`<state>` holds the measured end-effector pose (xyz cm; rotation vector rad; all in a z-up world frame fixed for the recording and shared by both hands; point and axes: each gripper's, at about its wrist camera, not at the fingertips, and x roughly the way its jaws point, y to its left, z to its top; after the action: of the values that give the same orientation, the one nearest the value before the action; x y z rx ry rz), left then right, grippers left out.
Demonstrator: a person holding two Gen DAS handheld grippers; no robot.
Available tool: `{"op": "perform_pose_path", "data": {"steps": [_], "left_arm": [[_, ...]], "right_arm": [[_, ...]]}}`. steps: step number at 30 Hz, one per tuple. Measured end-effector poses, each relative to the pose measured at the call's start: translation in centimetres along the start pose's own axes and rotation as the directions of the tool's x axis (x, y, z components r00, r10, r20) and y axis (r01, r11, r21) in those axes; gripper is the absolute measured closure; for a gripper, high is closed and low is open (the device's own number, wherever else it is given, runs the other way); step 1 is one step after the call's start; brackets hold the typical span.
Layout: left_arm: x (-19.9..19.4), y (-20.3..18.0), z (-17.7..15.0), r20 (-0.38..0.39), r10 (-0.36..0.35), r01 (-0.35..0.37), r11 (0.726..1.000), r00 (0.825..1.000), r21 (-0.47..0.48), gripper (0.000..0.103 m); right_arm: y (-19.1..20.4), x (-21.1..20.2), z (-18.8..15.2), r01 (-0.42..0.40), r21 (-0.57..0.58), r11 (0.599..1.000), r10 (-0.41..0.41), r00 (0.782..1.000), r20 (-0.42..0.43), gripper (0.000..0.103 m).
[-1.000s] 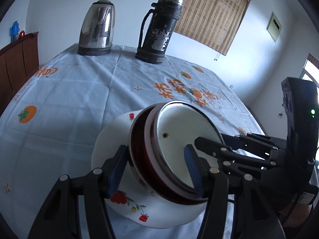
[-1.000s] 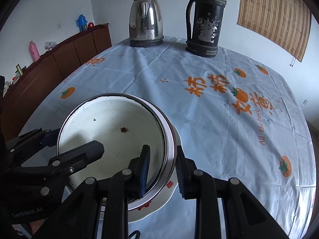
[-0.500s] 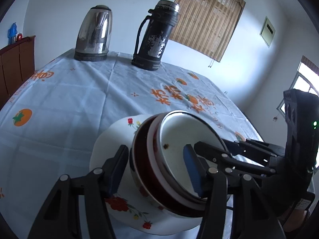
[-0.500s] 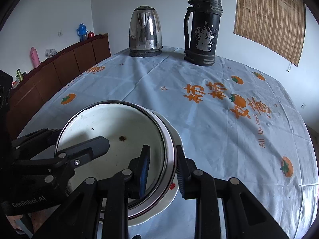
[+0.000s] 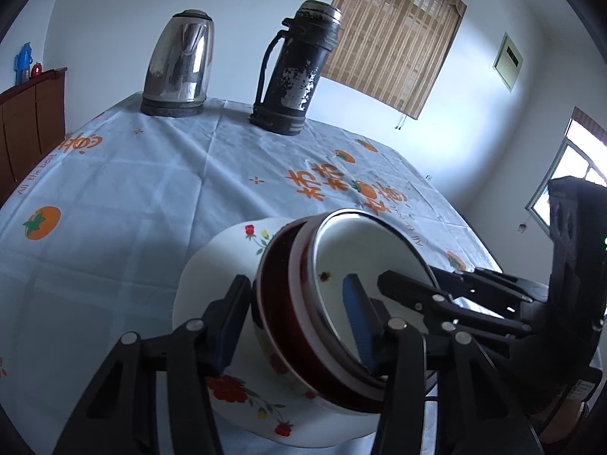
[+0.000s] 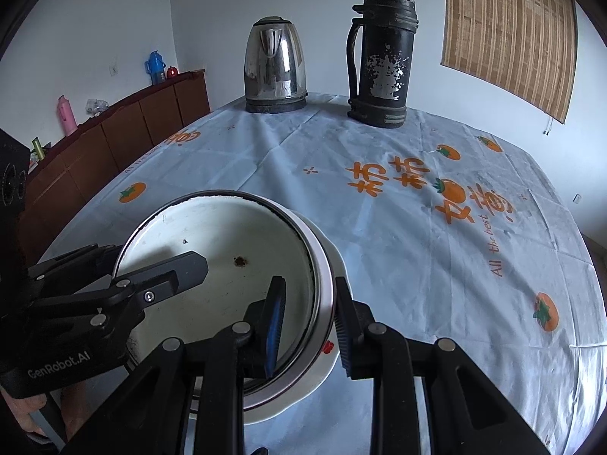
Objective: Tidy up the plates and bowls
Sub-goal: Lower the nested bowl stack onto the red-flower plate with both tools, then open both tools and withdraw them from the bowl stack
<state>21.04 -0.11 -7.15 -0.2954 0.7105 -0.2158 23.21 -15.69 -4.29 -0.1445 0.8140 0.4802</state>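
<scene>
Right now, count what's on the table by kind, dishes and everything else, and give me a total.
Plates: 1, the floral plate at the bottom of the stack.
Bowls: 2 visible, the red bowl and the white bowl nested in it.
Kettles: 1, the steel kettle.
Flasks: 1, the black thermos.
Total: 5.

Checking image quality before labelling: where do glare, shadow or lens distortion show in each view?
Left wrist view: bright window at right, kettle and flask lean inward from fisheye bending. Right wrist view: kettle shows mirror glare, and a gripper shadow falls inside the white bowl.
</scene>
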Motion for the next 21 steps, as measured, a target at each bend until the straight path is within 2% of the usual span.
{"op": "perform_pose_path", "data": {"steps": [16,21], "left_arm": [[-0.4,-0.2,-0.2,0.046,0.052,-0.054,0.998,0.998,0.03,0.051],[-1.0,-0.3,-0.2,0.079,0.057,-0.06,0.998,0.995,0.032,0.043]], "right_arm": [[0.2,-0.6,-0.5,0.009,0.003,1.0,-0.01,0.999,0.045,0.074],[0.1,-0.8,-0.7,0.001,0.005,1.0,-0.001,0.998,0.058,0.069]]}}
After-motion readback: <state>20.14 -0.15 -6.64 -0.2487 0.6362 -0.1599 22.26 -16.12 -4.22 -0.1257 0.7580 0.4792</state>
